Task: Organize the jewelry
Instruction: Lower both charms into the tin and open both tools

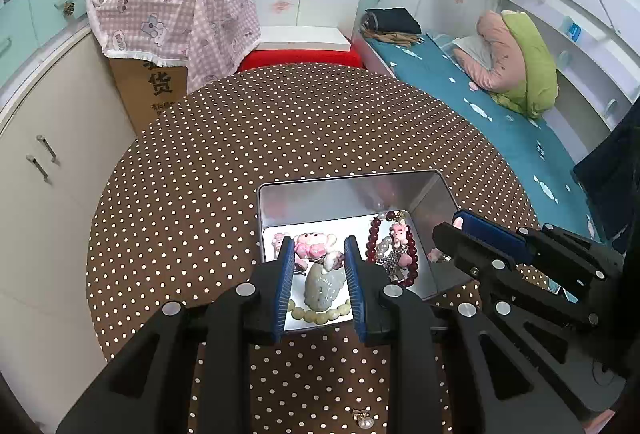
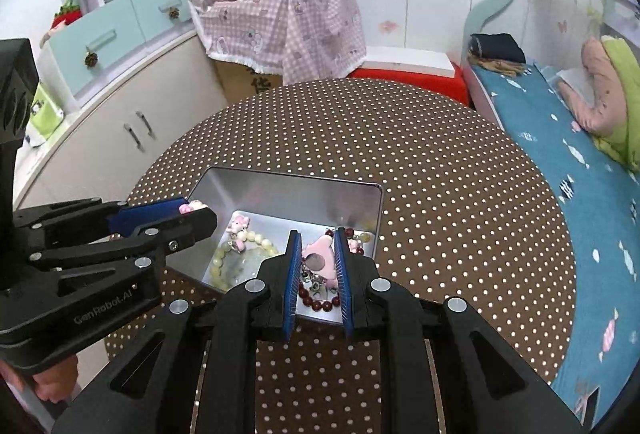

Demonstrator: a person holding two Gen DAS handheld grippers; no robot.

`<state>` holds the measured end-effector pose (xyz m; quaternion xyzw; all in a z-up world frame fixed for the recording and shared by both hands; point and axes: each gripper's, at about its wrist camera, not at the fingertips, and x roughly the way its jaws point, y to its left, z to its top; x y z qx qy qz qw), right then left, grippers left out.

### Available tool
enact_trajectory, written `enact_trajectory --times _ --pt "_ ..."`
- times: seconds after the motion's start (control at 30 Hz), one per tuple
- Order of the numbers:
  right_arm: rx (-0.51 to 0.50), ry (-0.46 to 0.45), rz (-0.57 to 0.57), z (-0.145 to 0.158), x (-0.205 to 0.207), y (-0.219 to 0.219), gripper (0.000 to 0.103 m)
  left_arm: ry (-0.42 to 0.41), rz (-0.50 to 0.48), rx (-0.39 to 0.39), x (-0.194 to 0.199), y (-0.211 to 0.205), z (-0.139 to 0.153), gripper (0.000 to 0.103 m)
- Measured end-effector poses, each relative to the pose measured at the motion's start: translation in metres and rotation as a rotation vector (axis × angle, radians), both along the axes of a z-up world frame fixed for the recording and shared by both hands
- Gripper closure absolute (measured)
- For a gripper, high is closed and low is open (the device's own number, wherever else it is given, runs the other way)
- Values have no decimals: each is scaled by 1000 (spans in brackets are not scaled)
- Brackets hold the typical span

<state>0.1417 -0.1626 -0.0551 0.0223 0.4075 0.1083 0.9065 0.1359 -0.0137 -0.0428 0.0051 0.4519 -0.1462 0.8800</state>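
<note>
On the dotted desk (image 1: 280, 137) the tin (image 1: 348, 179) already holds most jewelry, one pearl earring (image 1: 365, 421) remains at bottom centre, and both the left gripper (image 1: 318, 276) and right gripper (image 2: 318, 266) hover with fingers slightly apart, gripping nothing.

The left wrist view rides just behind the left tool (image 1: 318, 266), pitched steeply down and close over the open metal tin (image 1: 348, 179) on the dotted desk (image 1: 240, 137), with the bed (image 1: 480, 101) at two o'clock and the right tool (image 1: 460, 224) entering at three o'clock. The right wrist view sits the same way behind the right tool (image 2: 318, 254), equally near — the left tool (image 2: 192, 209) comes in at nine o'clock. Both share the tin (image 2: 296, 175), the desk (image 2: 400, 137), the pink checked cloth (image 1: 176, 9) and the bed (image 2: 540, 121).
</note>
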Motion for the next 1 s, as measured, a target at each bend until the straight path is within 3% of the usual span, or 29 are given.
enact_trajectory --times 0.1,0.17,0.23,0.43,1.0 --pt "29 8 -20 1 1 -4 83 1 -1 0 -1 2 1 79" --pt "34 17 -38 1 2 -8 75 7 5 3 -2 4 1 76" --pt "40 18 -79 0 1 -14 37 8 12 6 -5 7 1 58" --pt "31 10 -110 1 -4 -22 36 0 39 3 -10 17 4 47" --pt "36 16 -113 4 -18 -24 36 -3 49 9 -26 23 10 46"
